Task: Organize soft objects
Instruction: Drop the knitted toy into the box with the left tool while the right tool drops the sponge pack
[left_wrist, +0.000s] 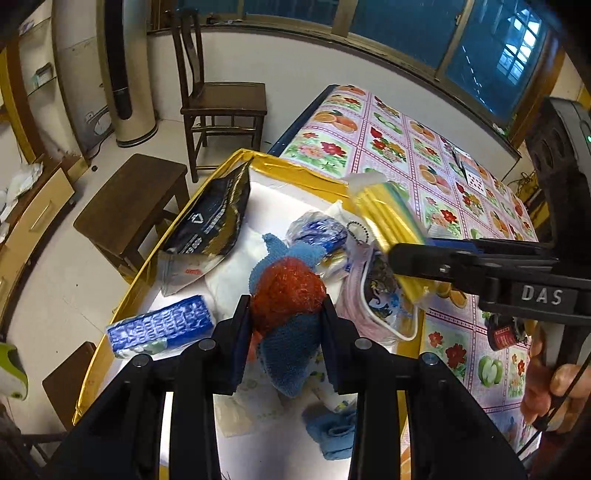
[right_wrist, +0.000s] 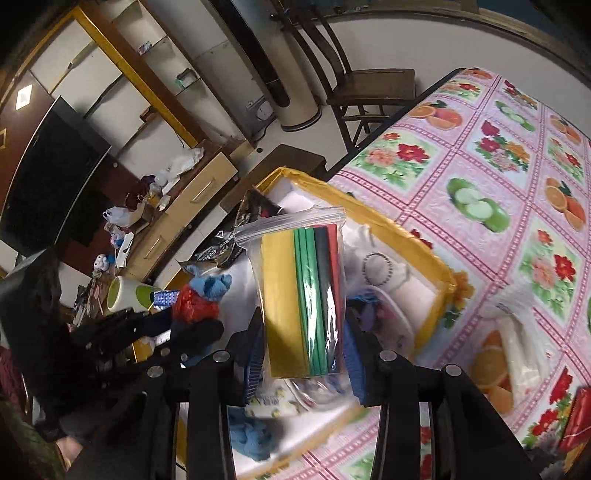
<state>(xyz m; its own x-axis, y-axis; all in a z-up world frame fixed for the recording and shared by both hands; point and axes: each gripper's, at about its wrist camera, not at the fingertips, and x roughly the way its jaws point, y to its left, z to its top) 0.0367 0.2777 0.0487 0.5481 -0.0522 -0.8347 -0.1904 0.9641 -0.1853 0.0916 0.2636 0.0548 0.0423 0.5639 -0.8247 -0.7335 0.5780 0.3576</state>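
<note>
Table (left_wrist: 399, 147) with a flowery cloth holds a big yellow-edged box (left_wrist: 295, 171) at its corner. Inside lie a black pouch (left_wrist: 210, 218), a blue pack (left_wrist: 162, 326) and other soft things. The right claw (right_wrist: 304, 347) is squeezed onto a clear bag of colored sheets (right_wrist: 303, 295), standing tall right above the box. The left claw (left_wrist: 288, 306) is closed on a blue sock with red mesh (left_wrist: 288, 295), also over the box. Both can go straight down.

Both views are evenly lit by soft indoor light, with glare on the white box floor (left_wrist: 280, 192) ahead of the claws. Straight edges are bent by fisheye distortion, corners are darkened, and the yellow box rim (right_wrist: 325, 421) just below the right claw is smeared by motion blur.
</note>
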